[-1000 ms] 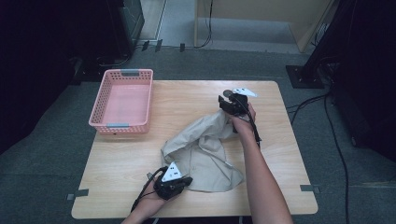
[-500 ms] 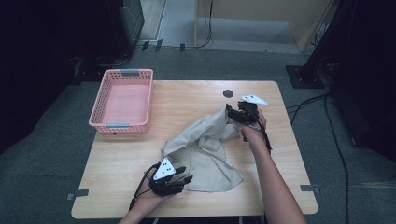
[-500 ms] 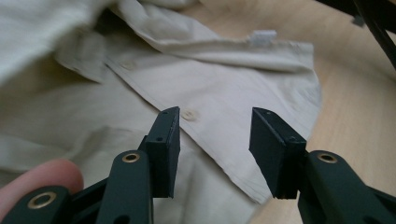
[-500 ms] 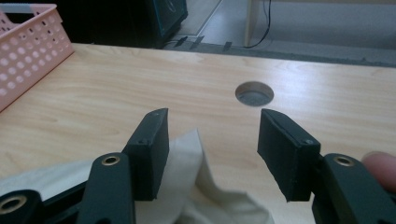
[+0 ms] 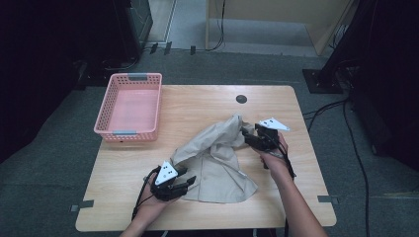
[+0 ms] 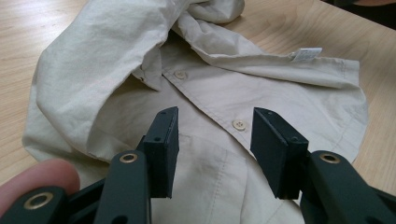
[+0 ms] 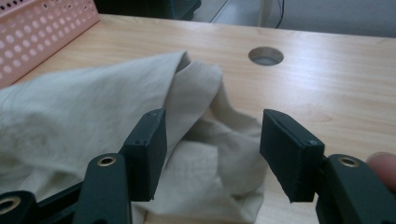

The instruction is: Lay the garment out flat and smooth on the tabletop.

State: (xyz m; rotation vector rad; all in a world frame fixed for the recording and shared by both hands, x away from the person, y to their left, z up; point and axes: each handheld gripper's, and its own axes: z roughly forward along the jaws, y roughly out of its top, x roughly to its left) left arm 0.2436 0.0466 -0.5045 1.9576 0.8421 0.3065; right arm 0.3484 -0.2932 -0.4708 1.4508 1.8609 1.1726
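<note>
Beige shirt (image 5: 212, 158) lies half-folded and rumpled near the desk's (image 5: 207, 103) front edge, folding unfinished. The left gripper (image 5: 184, 180) and right gripper (image 5: 247, 134) have just been opening; both are spread, with nothing pinched.

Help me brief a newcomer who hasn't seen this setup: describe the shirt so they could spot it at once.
On the wooden table, right of the pink basket, lies the shirt, crumpled between the two grippers. It is the one soft thing there: beige cloth with pale buttons and a small white label.
</note>
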